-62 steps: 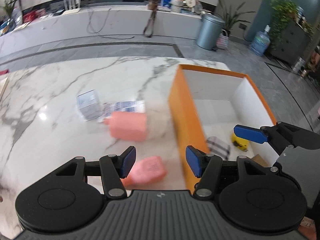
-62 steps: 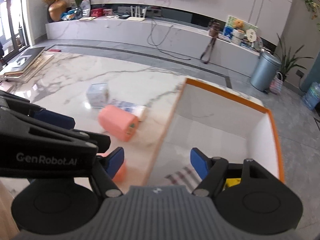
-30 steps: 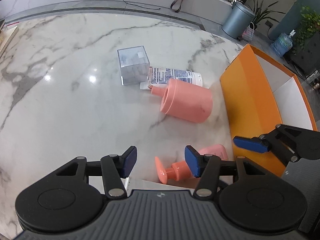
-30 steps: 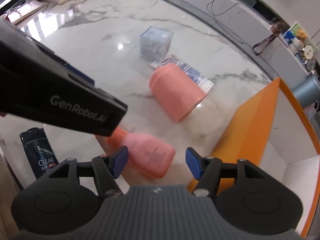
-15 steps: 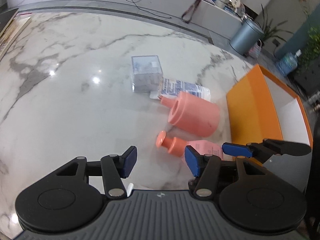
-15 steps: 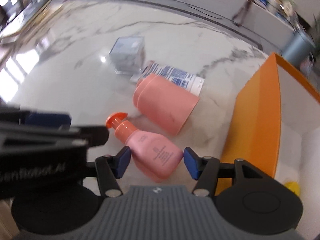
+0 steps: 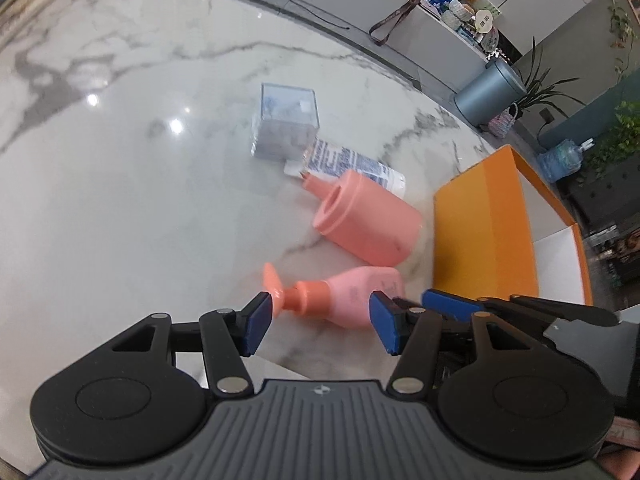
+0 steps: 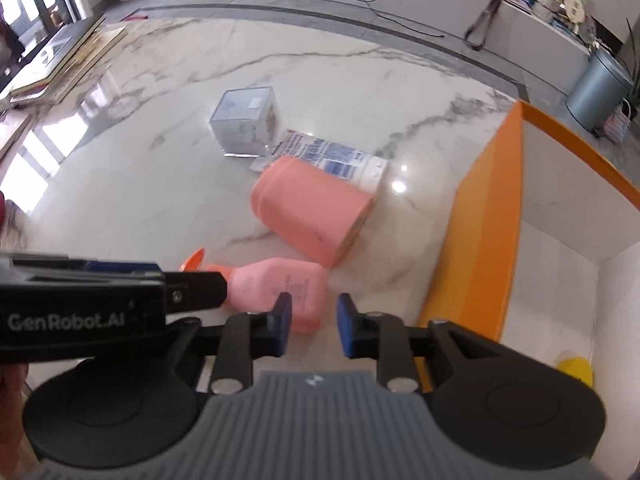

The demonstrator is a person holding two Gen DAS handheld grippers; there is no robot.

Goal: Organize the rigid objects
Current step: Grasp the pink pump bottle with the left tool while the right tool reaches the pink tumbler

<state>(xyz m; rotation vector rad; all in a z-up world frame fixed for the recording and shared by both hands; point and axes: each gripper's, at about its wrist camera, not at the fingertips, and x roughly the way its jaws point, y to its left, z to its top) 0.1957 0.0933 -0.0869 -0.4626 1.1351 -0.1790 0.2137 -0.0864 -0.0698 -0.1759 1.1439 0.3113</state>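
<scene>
A pink pump bottle [image 7: 356, 292] with an orange pump head [image 7: 276, 286] lies on its side on the marble table. My left gripper [image 7: 320, 326] hangs open just above it, one pad beside the pump and the other near the body, neither pressing. In the right wrist view the bottle [image 8: 280, 284] lies just past my right gripper [image 8: 314, 324]. Its jaws are closing to a narrow gap. The bottle's base corner shows in that gap, and no pad visibly presses on it. The orange box [image 8: 484, 240] stands to the right.
A big salmon bottle [image 7: 368, 220], a printed white tube [image 7: 352, 168] and a clear plastic cube [image 7: 286, 124] lie further out on the table. A yellow item [image 8: 576, 372] sits inside the box. Books [image 8: 60, 60] are stacked at the far left.
My right gripper's jaws have narrowed from wide apart to a small gap. Both grippers have rolled over the pink bottle, which stays lying on the table. The left jaws keep their width.
</scene>
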